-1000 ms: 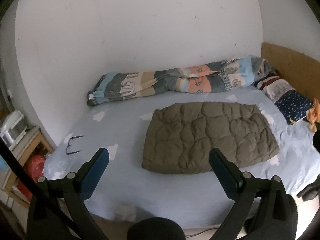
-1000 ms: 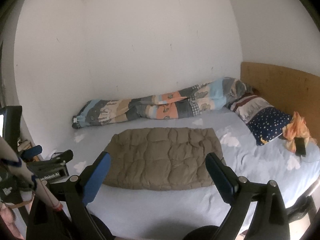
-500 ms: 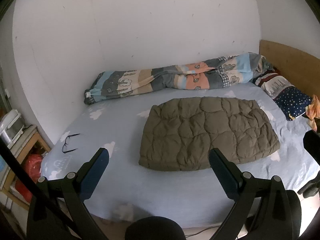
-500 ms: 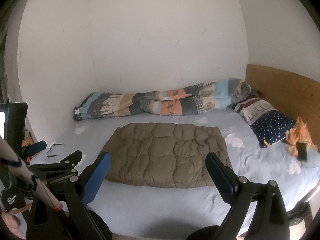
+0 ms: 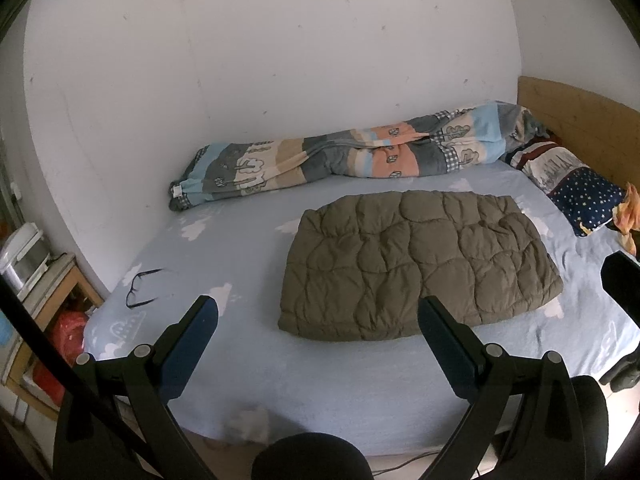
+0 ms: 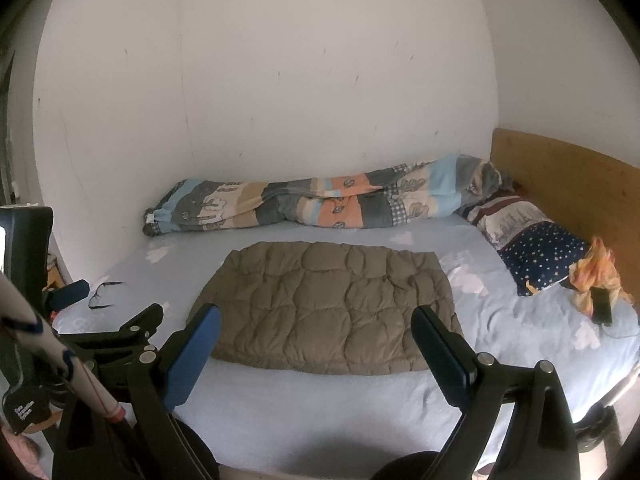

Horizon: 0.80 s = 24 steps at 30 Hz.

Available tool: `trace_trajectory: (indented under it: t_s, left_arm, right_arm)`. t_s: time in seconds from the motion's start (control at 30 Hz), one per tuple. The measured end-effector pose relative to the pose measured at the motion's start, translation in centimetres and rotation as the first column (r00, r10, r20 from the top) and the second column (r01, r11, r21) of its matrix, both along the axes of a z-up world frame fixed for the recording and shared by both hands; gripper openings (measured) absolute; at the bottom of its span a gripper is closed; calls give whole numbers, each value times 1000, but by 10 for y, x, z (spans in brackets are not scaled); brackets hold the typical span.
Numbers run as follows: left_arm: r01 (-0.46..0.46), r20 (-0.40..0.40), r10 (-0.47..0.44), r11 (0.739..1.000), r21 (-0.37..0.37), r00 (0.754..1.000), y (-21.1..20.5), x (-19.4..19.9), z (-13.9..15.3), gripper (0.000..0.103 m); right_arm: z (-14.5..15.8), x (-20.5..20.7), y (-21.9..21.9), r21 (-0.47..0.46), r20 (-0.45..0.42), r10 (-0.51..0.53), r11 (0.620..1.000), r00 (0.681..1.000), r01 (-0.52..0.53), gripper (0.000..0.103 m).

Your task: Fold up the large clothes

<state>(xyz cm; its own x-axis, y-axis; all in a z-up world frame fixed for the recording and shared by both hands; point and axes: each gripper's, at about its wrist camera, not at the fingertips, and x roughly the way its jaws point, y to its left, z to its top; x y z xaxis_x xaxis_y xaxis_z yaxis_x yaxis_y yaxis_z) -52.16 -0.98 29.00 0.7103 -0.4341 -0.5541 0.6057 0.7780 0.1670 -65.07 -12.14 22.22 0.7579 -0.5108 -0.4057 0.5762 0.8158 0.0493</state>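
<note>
Quilted olive jacket (image 5: 416, 264) at frame centre, likely soft, puffy and light, best pinched at its near corners; left gripper (image 5: 318, 322) and right gripper (image 6: 316, 330) both spread, empty.

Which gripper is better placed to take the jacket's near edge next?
Right gripper, probably: the jacket lies centred between its open fingers. The left gripper, also open, points at the jacket's left end.

The wooden headboard (image 6: 568, 184) runs off the frame's right edge (its far end unseen).
</note>
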Motion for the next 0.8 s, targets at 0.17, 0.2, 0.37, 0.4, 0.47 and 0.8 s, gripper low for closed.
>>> trace_trajectory:
  t_s: [0.17,0.2,0.37,0.4,0.47,0.8]
  left_arm:
    - [5,5,-5,1000,4,1000,0,-2,0,100]
    - [4,5,-4,1000,4,1000,0,-2,0,100]
    - [9,4,-9,1000,9,1000,-1,-2,-2,100]
    - [9,4,-9,1000,10,1000,-1,-1,-2,100]
    - [10,4,-10,1000,10,1000,-1,-1,-2,100]
    - [20,3,-20,1000,7,1000,0,-4,-5,100]
  right_arm:
    - [-3,-1,0,7,-5,-4,1000,1000,4,99]
    - [-3,-2,0,8,-5,-4,1000,1000,4,99]
    - [-3,-2,-1,9,-7,-4,1000,1000,4,99]
    - [-4,-3,-1,8,-8,-4,1000,1000,4,99]
    - [-5,-3,-1,12,-11,-2,1000,1000,2,99]
    - [-9,-2,-3,17,-19,-3,1000,1000,4,99]
